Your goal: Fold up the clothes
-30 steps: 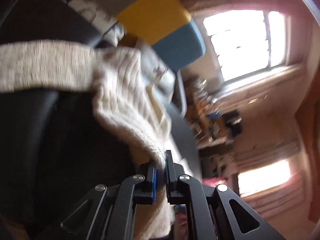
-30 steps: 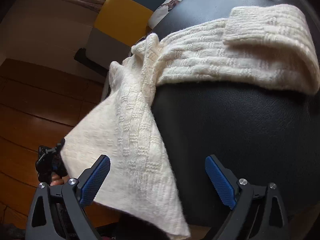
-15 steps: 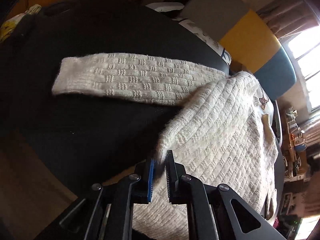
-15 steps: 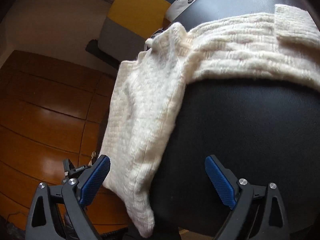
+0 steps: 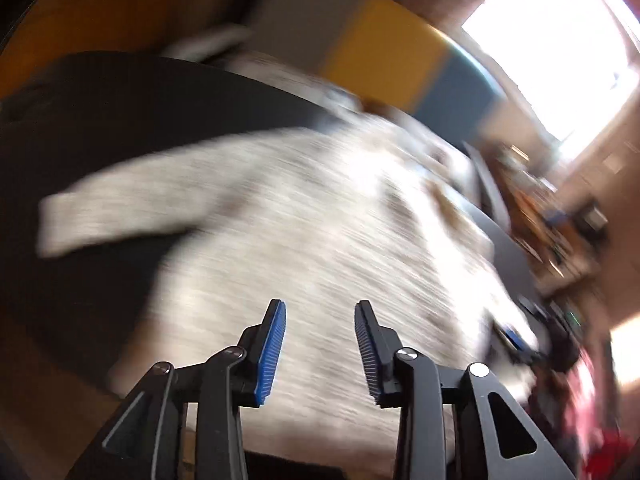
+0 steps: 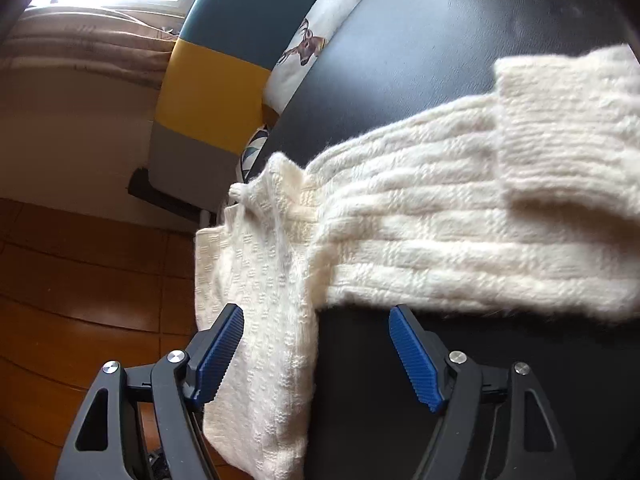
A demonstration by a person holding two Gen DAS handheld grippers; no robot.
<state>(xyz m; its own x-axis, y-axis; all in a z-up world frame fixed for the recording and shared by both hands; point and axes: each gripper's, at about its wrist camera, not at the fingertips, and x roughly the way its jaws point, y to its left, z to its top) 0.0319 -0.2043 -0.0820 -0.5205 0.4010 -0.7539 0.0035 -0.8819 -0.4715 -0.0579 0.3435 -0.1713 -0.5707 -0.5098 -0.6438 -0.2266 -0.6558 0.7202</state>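
A cream knitted sweater (image 5: 304, 232) lies spread on a black leather surface (image 5: 120, 120); the left wrist view is blurred by motion. One sleeve stretches left across the leather. My left gripper (image 5: 320, 340) hovers open over the sweater's lower part, with nothing between its fingers. In the right wrist view the sweater (image 6: 440, 216) drapes over the black surface (image 6: 460, 60), its body hanging down past the left edge. My right gripper (image 6: 316, 344) stands open, its left finger (image 6: 220, 344) over the hanging cloth and its right finger over the leather.
A grey, yellow and blue striped cushion (image 6: 212, 92) and a white pillow with a deer print (image 6: 308, 44) sit behind the black surface. Wooden floor (image 6: 80, 280) lies to the left below. A bright window (image 5: 552, 40) and cluttered shelves are at the right.
My left gripper has let go of the sweater's edge and now stands open above it. The sweater's body has dropped flatter. The right gripper has moved nearer to the hanging cloth, still open.
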